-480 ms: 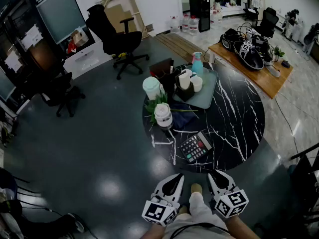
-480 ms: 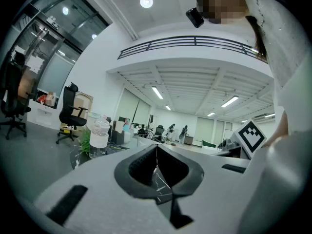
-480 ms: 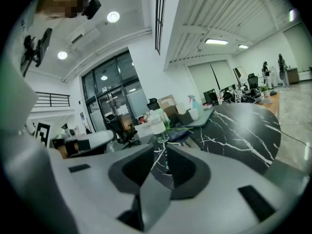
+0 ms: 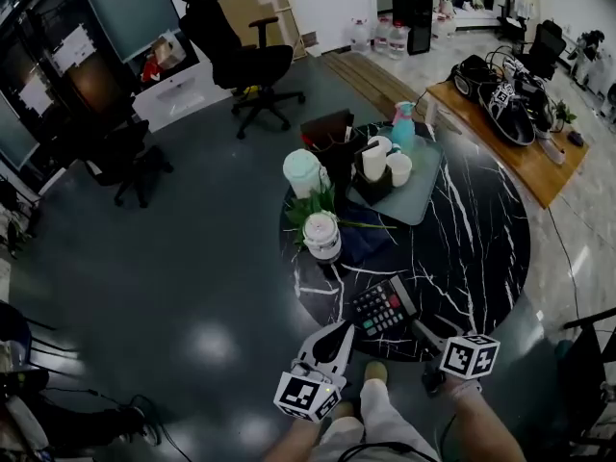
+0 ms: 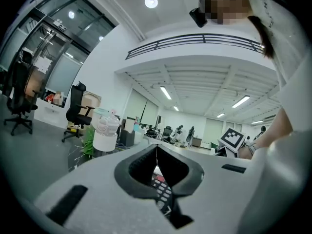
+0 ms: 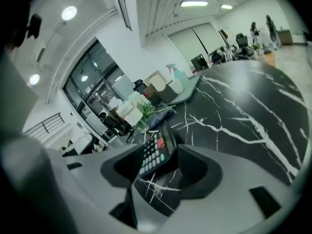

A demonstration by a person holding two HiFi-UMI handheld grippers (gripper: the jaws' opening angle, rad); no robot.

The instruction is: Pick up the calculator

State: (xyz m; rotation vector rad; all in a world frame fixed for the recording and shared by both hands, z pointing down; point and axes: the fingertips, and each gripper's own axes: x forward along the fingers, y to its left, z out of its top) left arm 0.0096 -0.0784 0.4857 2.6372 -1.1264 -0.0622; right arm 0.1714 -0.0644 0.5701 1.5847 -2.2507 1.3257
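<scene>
The dark calculator [image 4: 383, 306] with coloured keys lies near the front edge of the round black marble table [image 4: 472, 258]. My right gripper [image 4: 426, 333] reaches in from the front right, tilted down, with its jaws open. In the right gripper view the calculator [image 6: 155, 152] lies just ahead of the right gripper [image 6: 158, 162], its near end between the two pads and apart from them. My left gripper [image 4: 344, 333] hangs level in front of the table edge with its tips together and nothing in them. Through the left gripper [image 5: 157, 150] I see part of the calculator [image 5: 161, 189].
Behind the calculator stand a white jar [image 4: 321, 236], a mint-lidded cup [image 4: 302, 173], a small plant and a blue cloth [image 4: 364, 242]. A grey tray [image 4: 422, 198] holds cups and a spray bottle [image 4: 402, 125]. An office chair [image 4: 241, 61] and a wooden desk [image 4: 510, 123] stand beyond.
My right gripper has moved forward and tipped down toward the calculator's near right corner. The left gripper has stayed in front of the table edge.
</scene>
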